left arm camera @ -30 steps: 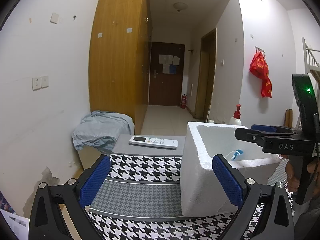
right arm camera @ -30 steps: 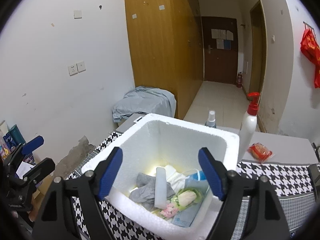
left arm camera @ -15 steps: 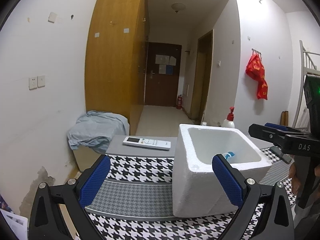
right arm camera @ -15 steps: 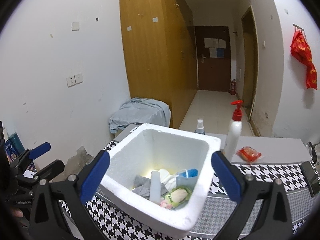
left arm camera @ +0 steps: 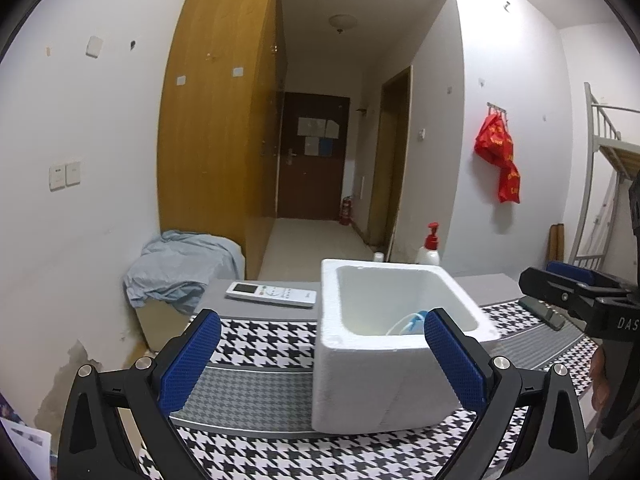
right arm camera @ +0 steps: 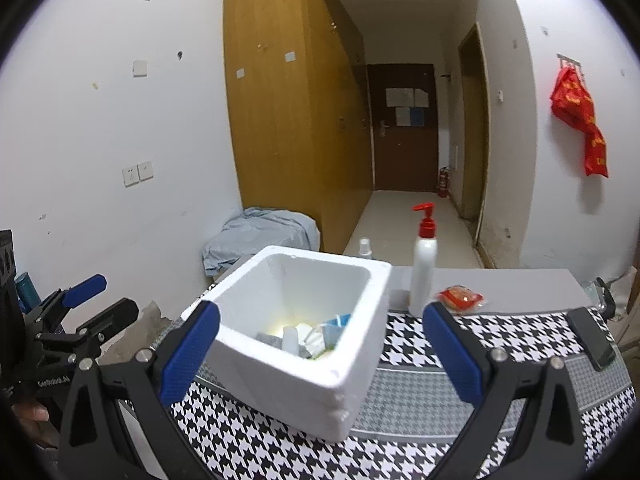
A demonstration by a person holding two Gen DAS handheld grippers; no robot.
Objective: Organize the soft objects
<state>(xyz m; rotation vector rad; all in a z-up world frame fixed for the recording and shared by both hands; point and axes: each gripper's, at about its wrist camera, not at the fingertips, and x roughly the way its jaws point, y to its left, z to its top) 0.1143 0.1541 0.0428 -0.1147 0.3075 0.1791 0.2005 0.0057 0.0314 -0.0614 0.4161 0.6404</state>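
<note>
Left gripper (left arm camera: 322, 354) spread wide, empty; right gripper (right arm camera: 322, 350) likewise, body marked "DAS"; foam box (right arm camera: 296, 340) between.

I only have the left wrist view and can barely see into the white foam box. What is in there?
Observer: The right wrist view shows the foam box holding a grey cloth, a white tube and a blue-and-white mask.
Operator: Is anything beside the pump bottle?
Observer: Yes, a red snack packet lies on the grey table, just right of the pump bottle.
Operator: Is the right gripper holding anything?
Observer: No, the right gripper is open and empty, its jaws spread wide in front of the box.
</note>
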